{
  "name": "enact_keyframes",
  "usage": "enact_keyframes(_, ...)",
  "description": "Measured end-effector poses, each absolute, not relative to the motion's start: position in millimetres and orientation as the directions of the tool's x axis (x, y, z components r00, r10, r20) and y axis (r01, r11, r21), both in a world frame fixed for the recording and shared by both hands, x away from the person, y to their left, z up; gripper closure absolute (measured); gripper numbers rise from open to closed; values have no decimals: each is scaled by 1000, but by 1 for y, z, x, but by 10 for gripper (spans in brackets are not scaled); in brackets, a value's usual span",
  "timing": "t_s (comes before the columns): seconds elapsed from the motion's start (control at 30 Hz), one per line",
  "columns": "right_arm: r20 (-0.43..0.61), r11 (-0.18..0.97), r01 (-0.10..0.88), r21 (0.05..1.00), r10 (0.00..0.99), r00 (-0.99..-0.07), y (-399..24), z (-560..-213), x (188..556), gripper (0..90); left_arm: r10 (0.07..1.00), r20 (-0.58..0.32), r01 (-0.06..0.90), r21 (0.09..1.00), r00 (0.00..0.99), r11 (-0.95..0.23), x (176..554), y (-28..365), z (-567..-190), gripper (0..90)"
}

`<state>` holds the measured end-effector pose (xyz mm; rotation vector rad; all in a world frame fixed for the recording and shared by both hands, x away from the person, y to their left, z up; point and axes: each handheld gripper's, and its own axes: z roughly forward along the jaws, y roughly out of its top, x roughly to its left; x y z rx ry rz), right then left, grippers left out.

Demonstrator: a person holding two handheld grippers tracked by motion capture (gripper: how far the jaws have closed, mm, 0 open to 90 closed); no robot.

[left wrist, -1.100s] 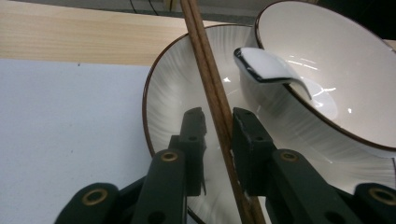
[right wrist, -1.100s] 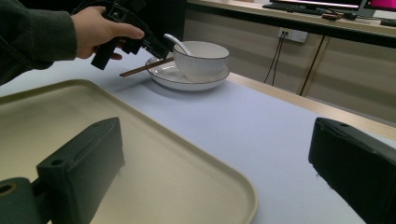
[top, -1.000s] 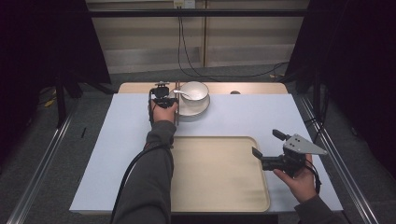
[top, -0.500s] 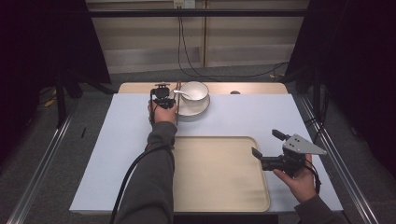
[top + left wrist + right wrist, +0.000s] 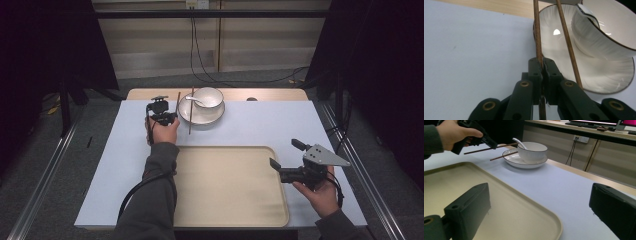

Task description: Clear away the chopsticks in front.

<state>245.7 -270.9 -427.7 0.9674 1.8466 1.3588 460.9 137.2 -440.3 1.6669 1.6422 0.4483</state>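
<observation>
My left gripper [image 5: 169, 118] [image 5: 542, 63] is shut on a brown chopstick [image 5: 178, 101] [image 5: 537, 37] and holds it just left of the white plate [image 5: 200, 118] [image 5: 604, 77]. The second chopstick [image 5: 190, 112] [image 5: 568, 42] leans on the plate's left rim. A white bowl [image 5: 210, 97] [image 5: 609, 32] stands on the plate with a white spoon [image 5: 192, 99] [image 5: 518, 142] in it. The right gripper view shows the left gripper [image 5: 489, 143] holding its chopstick [image 5: 501, 145] clear of the table. My right gripper [image 5: 284, 153] [image 5: 541, 207] is open over the tray's right edge, with nothing between its jaws.
A large beige tray [image 5: 230, 190] [image 5: 499, 210] lies at the near middle of the pale blue mat [image 5: 270, 125]. A wooden strip of tabletop [image 5: 270, 94] runs along the far edge. Cables [image 5: 200, 55] hang behind the table.
My left gripper has drawn back from the plate's edge, leftward and toward the person, with one chopstick in it. The right gripper has stayed put.
</observation>
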Motion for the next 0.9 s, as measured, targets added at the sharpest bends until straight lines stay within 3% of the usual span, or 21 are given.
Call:
enact_keyframes(0.3,-67,193,186,963,846,-529,-270,-428,246,29,951,-281,687,716,126,121,412,154,-427,855)
enact_keyframes(0.9,-74,204,187,961,840,-537,-267,-429,245,34,938,-333,669,721,102,183,313,165,-434,855)
